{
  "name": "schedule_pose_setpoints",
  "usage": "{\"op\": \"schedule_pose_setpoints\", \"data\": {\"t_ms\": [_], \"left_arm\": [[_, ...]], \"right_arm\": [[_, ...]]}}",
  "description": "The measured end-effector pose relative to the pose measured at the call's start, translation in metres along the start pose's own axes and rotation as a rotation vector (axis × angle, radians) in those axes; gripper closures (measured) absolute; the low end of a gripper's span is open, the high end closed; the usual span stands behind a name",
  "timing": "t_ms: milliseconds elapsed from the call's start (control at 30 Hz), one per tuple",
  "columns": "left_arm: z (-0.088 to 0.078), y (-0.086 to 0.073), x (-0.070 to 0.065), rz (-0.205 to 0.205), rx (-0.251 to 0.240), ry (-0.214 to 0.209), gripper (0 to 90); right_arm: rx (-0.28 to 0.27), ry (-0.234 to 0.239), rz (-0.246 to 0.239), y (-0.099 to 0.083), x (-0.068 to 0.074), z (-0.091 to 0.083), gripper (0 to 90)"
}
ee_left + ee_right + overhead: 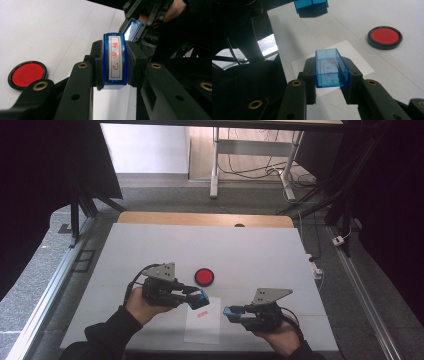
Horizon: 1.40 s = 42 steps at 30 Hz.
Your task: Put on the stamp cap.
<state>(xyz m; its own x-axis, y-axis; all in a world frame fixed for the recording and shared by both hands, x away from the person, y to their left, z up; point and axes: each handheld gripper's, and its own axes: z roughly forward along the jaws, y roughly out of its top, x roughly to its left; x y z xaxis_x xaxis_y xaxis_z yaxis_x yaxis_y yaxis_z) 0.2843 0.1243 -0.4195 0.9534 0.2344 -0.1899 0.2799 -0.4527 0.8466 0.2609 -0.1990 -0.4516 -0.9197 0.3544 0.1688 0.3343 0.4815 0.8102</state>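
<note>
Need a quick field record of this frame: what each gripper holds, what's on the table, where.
left gripper: shut on blue stamp, label with red characters facing its camera
right gripper: shut on blue cap, open hollow side up, red smears inside
paper: white sheet flat on table, red stamp mark near its top
ink pad: round, red, black rim, lid off, beyond the paper
table: white surface
stamp and cap: apart, facing each other above the paper

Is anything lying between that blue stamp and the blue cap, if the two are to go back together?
Nothing visible: blue plastic stamp in left gripper faces open blue plastic cap in right gripper, open air between, above white paper sheet.
</note>
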Motion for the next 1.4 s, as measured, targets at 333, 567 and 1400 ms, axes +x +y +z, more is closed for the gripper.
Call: {"op": "schedule_pose_setpoints", "data": {"t_ms": [333,567,1400], "left_arm": [[-0.002,0.0,0.0,0.016,-0.015,-0.016,70.4],[-0.003,0.0,0.0,0.024,-0.021,-0.025,70.4],[-0.005,0.002,-0.004,0.093,-0.029,-0.069,70.4]], "right_arm": [[-0.007,0.063,-0.029,0.008,-0.001,0.017,67.9],[-0.008,0.105,-0.059,0.01,-0.001,0.027,67.9],[-0.016,0.234,-0.114,0.027,0.0,0.059,68.0]]}}
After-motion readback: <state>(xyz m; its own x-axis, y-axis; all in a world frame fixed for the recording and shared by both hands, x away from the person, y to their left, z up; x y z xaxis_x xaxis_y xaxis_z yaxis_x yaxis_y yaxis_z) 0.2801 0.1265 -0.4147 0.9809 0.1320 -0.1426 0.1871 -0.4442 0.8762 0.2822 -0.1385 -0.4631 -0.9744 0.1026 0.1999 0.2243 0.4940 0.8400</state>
